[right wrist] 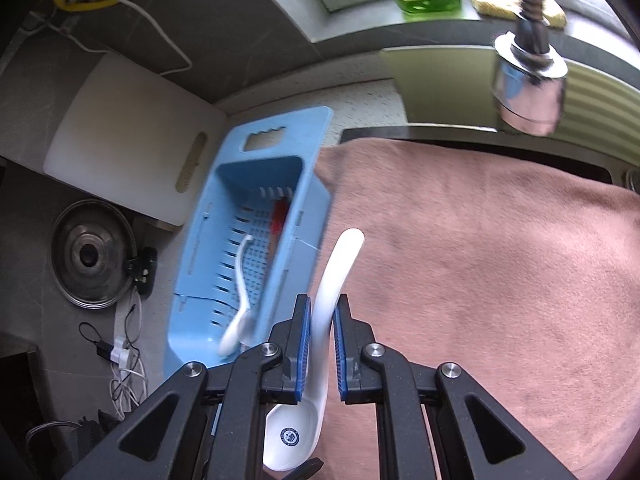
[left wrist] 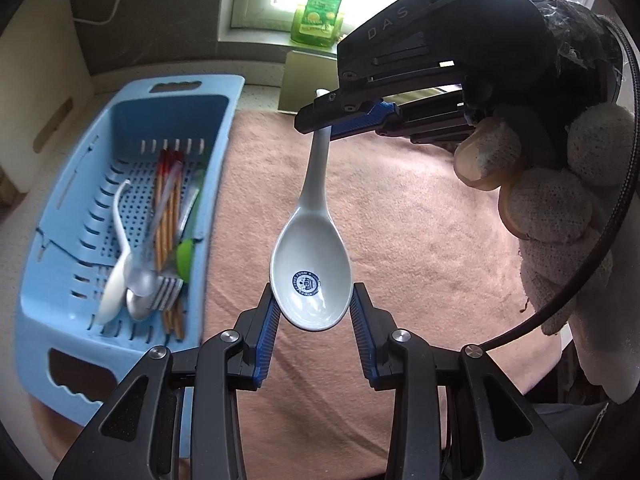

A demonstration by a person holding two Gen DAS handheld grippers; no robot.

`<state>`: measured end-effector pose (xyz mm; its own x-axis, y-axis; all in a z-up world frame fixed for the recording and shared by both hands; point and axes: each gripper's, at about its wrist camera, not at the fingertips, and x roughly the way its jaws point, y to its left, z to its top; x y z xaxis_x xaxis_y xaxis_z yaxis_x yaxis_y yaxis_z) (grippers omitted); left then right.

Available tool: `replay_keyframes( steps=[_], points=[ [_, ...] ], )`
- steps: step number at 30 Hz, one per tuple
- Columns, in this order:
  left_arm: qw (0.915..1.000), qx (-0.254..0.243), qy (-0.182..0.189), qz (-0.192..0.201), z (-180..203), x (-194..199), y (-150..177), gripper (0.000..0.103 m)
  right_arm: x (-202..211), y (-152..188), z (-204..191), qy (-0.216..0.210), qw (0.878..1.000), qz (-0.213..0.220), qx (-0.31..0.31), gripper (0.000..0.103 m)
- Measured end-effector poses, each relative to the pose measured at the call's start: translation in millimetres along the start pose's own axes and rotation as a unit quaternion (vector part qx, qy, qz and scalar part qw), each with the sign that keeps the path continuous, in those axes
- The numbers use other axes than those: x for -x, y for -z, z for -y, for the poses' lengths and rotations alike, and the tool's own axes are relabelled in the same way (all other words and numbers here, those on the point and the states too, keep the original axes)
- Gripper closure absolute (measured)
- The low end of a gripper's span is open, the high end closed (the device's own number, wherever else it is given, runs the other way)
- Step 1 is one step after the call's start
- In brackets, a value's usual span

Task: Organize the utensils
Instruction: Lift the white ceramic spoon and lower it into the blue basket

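Both jaws gripping one white spoon (left wrist: 311, 276), one blue basket (left wrist: 60, 240)

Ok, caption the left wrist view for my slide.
Both grippers hold a white ceramic soup spoon above a pink towel: left gripper at its bowl, right gripper on its handle, beside a blue slotted plastic basket.

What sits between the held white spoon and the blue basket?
Nothing but bare pink towel. The left wrist view shows that strip between the white spoon and the blue basket rim; no utensil lies there.
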<state>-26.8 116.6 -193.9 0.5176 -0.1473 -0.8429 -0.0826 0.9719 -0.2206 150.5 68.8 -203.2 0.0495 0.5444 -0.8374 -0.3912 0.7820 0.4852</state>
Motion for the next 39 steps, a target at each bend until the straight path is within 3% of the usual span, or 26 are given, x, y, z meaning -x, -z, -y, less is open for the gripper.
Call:
replay_keyframes(
  steps=[19,39],
  points=[
    [0.9990,0.013,-0.036,0.022,-60.4,28.5,-9.5,0.069,-31.1,-21.5,-71.9,-0.029,0.999,-0.009,0.018,0.093],
    [0.9984,0.023,-0.051,-0.008,-116.7,7.2,-16.7,0.069,-87.0,-39.7,-98.2,-0.023,0.999,-0.028,0.017,0.093]
  ],
)
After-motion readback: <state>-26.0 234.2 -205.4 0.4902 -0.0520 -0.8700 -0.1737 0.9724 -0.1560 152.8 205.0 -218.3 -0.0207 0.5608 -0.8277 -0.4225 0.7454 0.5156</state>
